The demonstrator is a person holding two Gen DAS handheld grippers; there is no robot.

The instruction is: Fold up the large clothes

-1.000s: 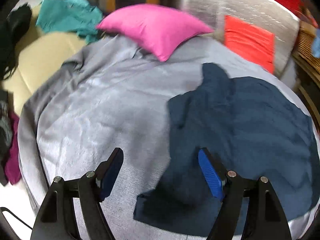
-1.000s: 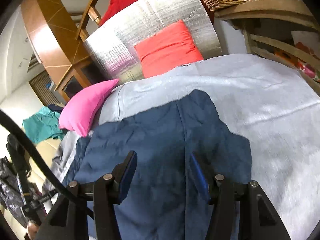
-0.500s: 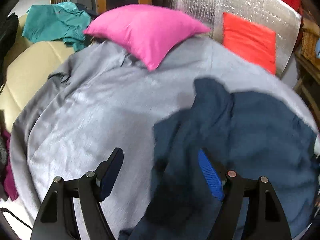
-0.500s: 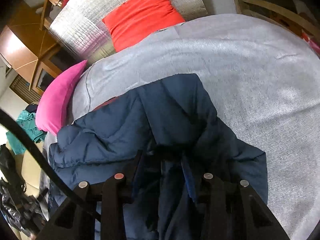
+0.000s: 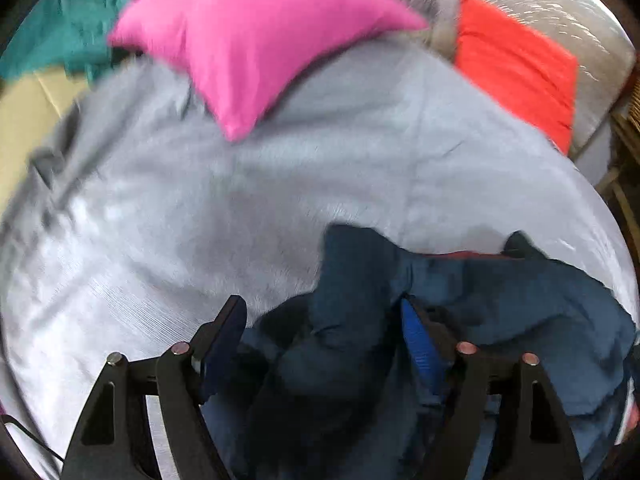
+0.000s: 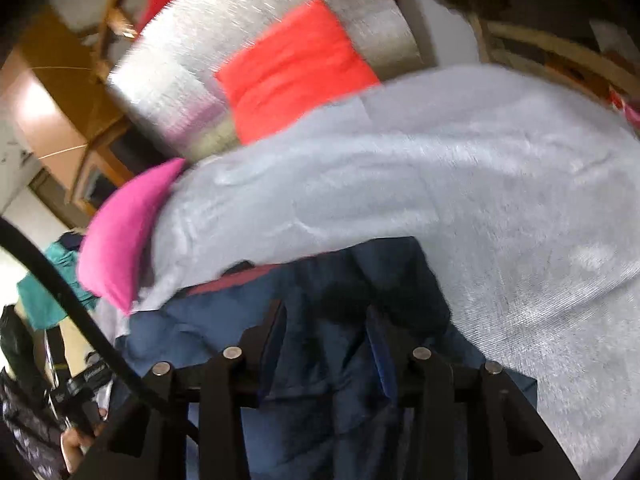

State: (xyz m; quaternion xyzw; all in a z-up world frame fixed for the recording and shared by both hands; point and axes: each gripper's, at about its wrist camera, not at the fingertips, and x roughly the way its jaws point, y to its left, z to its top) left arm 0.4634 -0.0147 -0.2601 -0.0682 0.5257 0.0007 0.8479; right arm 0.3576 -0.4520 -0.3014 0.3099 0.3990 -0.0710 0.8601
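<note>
A dark blue garment (image 5: 500,304) lies bunched on the grey bedspread (image 5: 200,216), with a strip of red lining showing at its far edge. My left gripper (image 5: 324,332) is open, its fingers wide apart with folds of the garment between them. In the right wrist view the same garment (image 6: 224,328) is gathered up against my right gripper (image 6: 326,330), whose fingers stand closer together with cloth between them; the grip itself is hidden by the folds.
A pink pillow (image 5: 256,40) and a red-orange cushion (image 5: 516,60) lie at the far side against a silver padded backrest (image 6: 248,52). Teal clothing (image 5: 56,44) lies at far left. Wooden furniture (image 6: 60,92) stands behind. Grey bedspread (image 6: 500,184) extends to the right.
The flat garment has been pulled toward me and bunched up, uncovering bedspread beyond it. My right gripper's fingers narrowed onto the cloth. The left gripper moved over the garment, still open.
</note>
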